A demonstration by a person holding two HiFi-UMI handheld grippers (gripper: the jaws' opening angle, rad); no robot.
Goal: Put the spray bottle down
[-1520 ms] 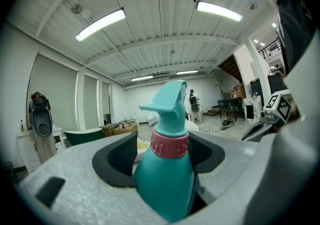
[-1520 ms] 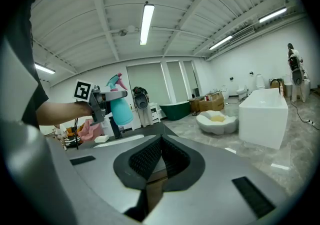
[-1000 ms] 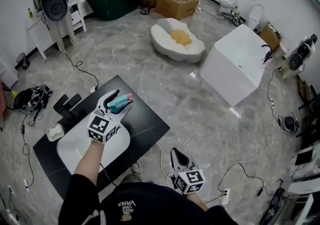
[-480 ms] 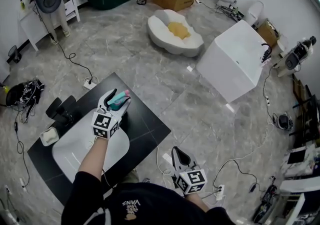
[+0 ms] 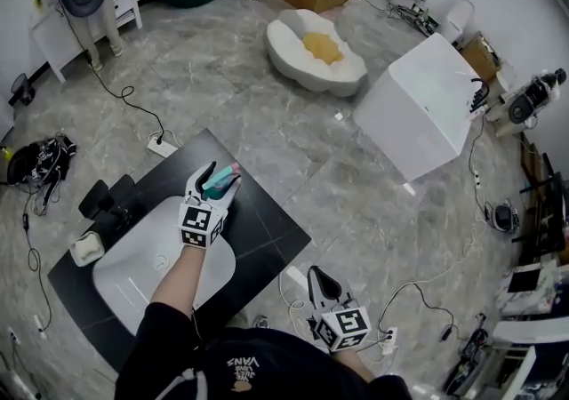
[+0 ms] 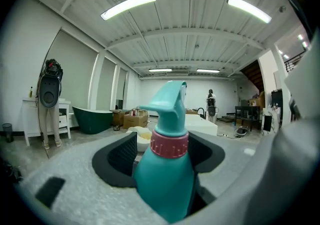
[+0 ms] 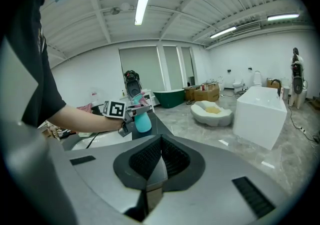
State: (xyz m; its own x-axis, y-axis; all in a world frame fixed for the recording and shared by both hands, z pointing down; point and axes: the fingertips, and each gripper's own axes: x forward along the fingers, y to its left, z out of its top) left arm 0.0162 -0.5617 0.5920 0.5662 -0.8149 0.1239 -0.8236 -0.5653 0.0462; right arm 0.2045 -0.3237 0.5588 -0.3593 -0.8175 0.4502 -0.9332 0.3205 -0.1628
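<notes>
spray bottle (image 6: 165, 169) upright, axis vertical | left gripper (image 5: 220, 178) fingers wide, clamping it | right gripper (image 7: 159, 144) fingers closed, empty

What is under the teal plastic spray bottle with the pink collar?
The black rectangular slab, beside the white sink basin. The left gripper clamps the spray bottle; its base is covered, so contact cannot be seen.

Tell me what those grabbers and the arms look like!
The left gripper and right gripper are pale grey-white, with black ribbed pads lining their jaws. Each carries a white cube printed with black square markers. The person wears a black short-sleeved shirt.
</notes>
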